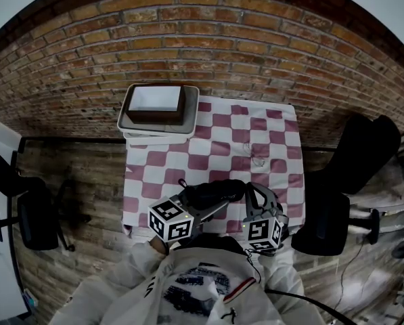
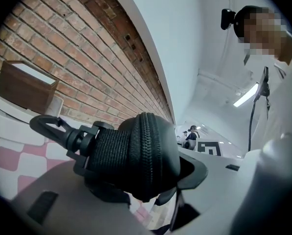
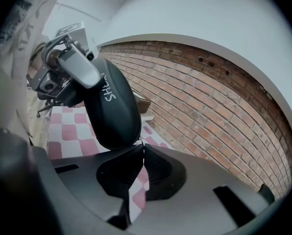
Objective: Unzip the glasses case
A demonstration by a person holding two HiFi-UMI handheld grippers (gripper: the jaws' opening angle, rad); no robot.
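Hovering over the checked table's (image 1: 256,134) near edge, the glasses case (image 2: 136,155) is being clamped by the left gripper (image 1: 203,202). The right gripper's (image 3: 142,148) jaws are pressing together, tips right at the case's end. Far off, a brown box (image 1: 154,114) is sitting in a white tray (image 1: 130,124).

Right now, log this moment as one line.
left gripper: shut on glasses case | right gripper: shut at case's end | zip: closed where visible

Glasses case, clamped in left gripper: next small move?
Probably draw the right gripper along the black zip, left gripper holding firm: the black oval glasses case looks zipped shut, and the shut right jaws meet at its edge.
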